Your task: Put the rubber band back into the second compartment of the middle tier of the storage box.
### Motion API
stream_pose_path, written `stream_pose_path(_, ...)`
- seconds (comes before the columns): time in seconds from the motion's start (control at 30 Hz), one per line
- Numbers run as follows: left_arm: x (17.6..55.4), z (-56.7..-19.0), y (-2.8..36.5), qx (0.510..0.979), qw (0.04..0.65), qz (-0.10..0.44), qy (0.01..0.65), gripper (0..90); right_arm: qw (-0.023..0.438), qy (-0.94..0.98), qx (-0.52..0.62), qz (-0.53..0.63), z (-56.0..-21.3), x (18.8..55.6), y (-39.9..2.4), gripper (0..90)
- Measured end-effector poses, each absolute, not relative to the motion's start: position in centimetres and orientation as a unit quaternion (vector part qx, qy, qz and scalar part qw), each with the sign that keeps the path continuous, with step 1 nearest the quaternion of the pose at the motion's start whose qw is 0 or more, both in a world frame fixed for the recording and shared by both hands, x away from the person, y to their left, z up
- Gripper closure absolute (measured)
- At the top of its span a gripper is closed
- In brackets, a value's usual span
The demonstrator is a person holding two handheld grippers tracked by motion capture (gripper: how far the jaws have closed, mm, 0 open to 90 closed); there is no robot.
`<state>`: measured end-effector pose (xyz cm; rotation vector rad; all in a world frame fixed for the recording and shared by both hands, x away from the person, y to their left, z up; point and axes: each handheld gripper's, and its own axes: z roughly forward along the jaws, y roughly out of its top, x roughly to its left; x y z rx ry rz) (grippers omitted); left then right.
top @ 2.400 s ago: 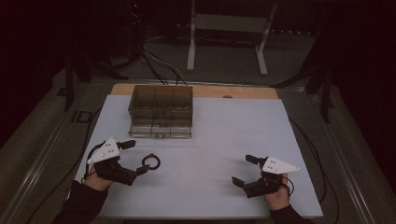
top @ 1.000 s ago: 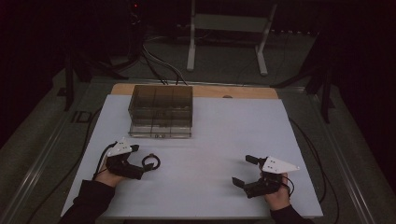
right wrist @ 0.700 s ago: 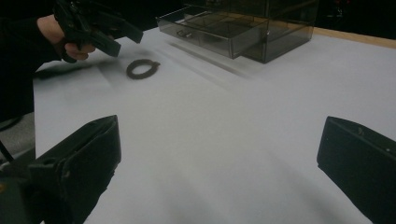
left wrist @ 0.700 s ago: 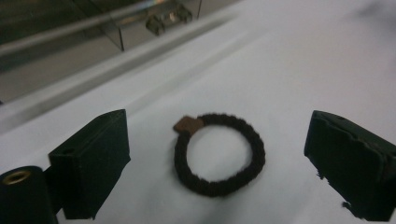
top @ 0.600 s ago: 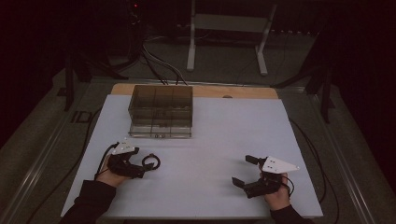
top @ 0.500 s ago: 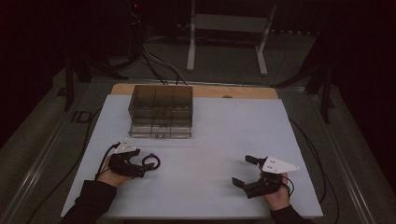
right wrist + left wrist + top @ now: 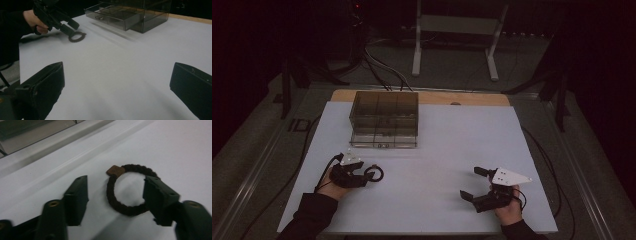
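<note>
L gripper (image 7: 364,175) sits low at the near-left of the white mat (image 7: 452,150), over the hair tie (image 7: 128,188). Jaws have just been closing, now roughly half open. In the left gripper view one jaw overlaps the tie's right side and the other stands clear to its left w/ bare mat between, so nothing is pinched yet. The tie lies flat on the mat, well in front of the clear drawer box (image 7: 384,119).

To do this grab well, IMO: keep the tips down on the mat so the lower edge gets under the band, close on one strand rather than across the whole loop, and keep off the tag (image 7: 115,170). Squeeze slowly, since a soft band can roll out sideways, then lift straight up.

Tie: dark brown, fuzzy, round elastic loop w/ a small flat tan tag, prob. leather-like. Mat: smooth, matte, pale. Box: smoky see-through plastic, squared; its bottom drawer (image 7: 112,15) is pulled out toward the person.

R gripper (image 7: 476,186) rests near the mat's near-right edge, jaws spread wide w/ nothing between them, well apart from the tie. Grey three-cornered plate on top.
</note>
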<state>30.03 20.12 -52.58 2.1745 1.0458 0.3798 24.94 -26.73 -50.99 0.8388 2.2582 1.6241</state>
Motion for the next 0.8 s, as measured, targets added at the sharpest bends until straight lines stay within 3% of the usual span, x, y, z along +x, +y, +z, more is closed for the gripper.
stream_pose_path(0.5, 30.48, -52.82, 19.51, 0.849, 0.322, 0.159, 0.389, 68.0, 0.118, 0.772, 0.289, 0.554, -51.03, 24.97, -26.69, 0.0)
stream_pose_path(0.8, 30.56, -52.73, 19.45, 0.854, 0.316, 0.151, 0.385, 75.6, 0.121, 0.774, 0.286, 0.552, -51.02, 24.94, -26.62, 0.0)
